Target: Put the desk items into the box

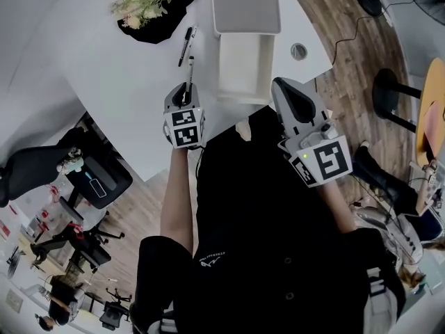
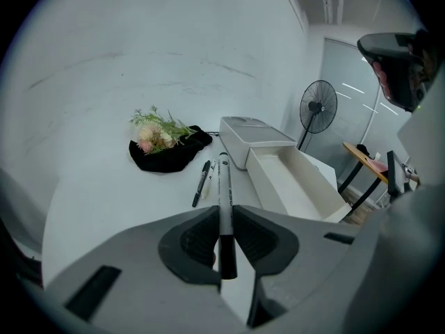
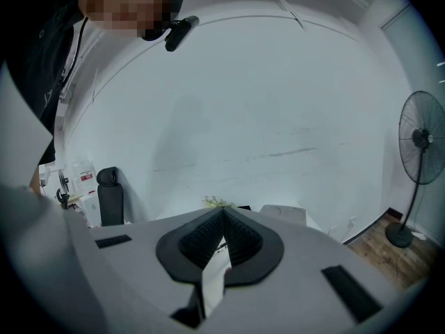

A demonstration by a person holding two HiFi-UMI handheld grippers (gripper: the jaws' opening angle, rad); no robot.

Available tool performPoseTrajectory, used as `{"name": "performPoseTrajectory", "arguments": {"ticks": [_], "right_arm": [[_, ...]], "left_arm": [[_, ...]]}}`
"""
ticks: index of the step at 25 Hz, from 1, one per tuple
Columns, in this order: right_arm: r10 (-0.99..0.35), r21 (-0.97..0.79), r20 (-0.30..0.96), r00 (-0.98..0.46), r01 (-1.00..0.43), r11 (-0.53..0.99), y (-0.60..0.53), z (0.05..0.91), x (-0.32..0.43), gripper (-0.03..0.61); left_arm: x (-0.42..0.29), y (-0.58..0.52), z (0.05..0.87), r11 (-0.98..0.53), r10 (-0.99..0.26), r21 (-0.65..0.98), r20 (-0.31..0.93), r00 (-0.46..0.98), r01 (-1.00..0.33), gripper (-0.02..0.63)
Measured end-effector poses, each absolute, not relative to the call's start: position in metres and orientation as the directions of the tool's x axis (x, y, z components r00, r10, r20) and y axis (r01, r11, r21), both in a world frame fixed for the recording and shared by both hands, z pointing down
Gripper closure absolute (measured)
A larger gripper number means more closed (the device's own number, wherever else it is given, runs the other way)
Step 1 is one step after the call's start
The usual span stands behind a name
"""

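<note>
Left gripper view shows the left gripper point(image 2: 222, 218) clamped on a white marker pen with a black end point(image 2: 224, 179). The marker lies lengthwise between the jaws and pokes out forward over the white desk point(image 2: 104, 186). An open white rectangular box point(image 2: 295, 186) sits ahead and to the right of this gripper, with its white lid point(image 2: 250, 134) just beyond. A slim black pen point(image 2: 201, 183) rests on the desk just left of the held marker's far end. Pale flowers on a black cloth point(image 2: 163, 145) lie further ahead and left. The right gripper point(image 3: 221, 221) has its jaws pressed together with nothing between them. The carry would likely go best if the marker swings right until it is over the box's hollow, lines up with its long side and goes low before the jaws part.
</note>
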State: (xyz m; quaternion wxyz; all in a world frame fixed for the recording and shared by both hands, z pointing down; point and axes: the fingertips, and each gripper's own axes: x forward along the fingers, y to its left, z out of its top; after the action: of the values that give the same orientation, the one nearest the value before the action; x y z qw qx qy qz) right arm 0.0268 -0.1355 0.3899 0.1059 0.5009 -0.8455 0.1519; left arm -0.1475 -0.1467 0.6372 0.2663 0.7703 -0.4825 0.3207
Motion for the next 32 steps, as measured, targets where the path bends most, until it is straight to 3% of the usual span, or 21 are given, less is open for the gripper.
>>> {"name": "performPoseTrajectory", "arguments": {"ticks": [32], "right_arm": [[-0.9,-0.13,0.193,-0.392,-0.919,0.372,-0.068,0.352,0.012,0.578]], "left_arm": [[-0.135,-0.119,0.438,-0.549,-0.759,0.039,0.395,0.517,-0.835,0.543]]}}
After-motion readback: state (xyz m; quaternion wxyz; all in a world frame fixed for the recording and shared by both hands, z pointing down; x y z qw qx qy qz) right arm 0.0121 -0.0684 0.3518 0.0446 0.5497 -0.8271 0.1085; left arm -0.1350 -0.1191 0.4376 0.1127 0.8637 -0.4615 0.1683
